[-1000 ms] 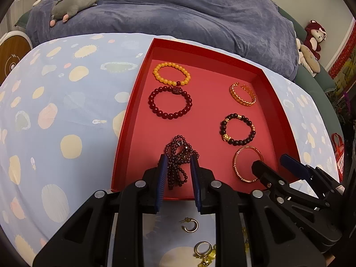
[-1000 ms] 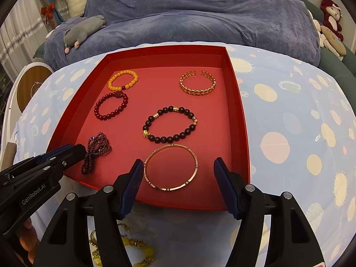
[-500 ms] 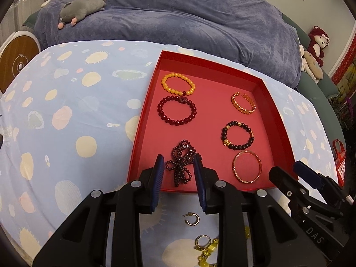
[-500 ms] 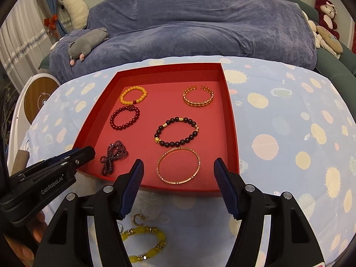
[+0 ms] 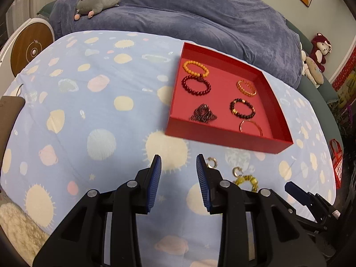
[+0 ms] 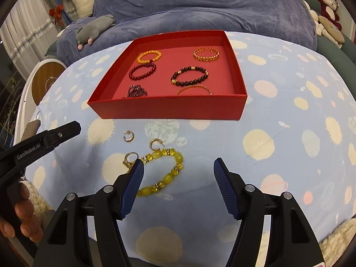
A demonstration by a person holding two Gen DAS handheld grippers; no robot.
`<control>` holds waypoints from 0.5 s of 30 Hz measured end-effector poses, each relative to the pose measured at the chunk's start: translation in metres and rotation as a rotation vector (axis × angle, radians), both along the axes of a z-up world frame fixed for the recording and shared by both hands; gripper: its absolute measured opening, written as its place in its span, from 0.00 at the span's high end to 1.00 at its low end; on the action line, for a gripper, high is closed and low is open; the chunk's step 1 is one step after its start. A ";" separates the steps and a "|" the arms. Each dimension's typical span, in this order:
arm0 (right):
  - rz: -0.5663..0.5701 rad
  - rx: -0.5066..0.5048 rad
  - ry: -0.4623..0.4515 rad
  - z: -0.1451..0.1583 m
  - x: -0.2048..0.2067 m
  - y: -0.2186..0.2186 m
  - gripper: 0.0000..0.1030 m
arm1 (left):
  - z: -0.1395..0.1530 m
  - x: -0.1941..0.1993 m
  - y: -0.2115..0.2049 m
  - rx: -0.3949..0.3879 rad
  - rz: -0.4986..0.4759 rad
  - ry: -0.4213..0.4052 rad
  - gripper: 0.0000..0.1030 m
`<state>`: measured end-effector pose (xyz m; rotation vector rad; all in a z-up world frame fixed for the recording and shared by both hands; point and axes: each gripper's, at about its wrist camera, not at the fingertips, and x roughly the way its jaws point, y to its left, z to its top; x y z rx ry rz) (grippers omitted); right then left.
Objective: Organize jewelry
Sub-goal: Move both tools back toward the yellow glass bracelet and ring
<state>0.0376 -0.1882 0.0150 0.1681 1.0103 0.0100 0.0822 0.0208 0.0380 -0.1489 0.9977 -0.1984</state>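
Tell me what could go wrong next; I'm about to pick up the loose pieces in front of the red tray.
The hoop earrings and ring lie close to the yellow bead bracelet, so the wide-open right gripper might snag two pieces. They are small and flat on soft cloth; jaws may pinch fabric instead.

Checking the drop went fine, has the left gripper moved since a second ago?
Yes. The left gripper has pulled back off the red tray; its jaws, just opening, are empty.

open right claw (image 6: 178, 166) above yellow bracelet (image 6: 163, 173)
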 end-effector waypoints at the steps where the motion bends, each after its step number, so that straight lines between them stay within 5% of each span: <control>1: 0.000 -0.006 0.005 -0.003 -0.002 0.002 0.39 | -0.003 -0.006 0.001 0.010 -0.003 0.004 0.70; 15: 0.004 -0.069 0.058 -0.034 0.011 0.015 0.42 | -0.026 -0.036 0.004 0.039 -0.026 0.042 0.70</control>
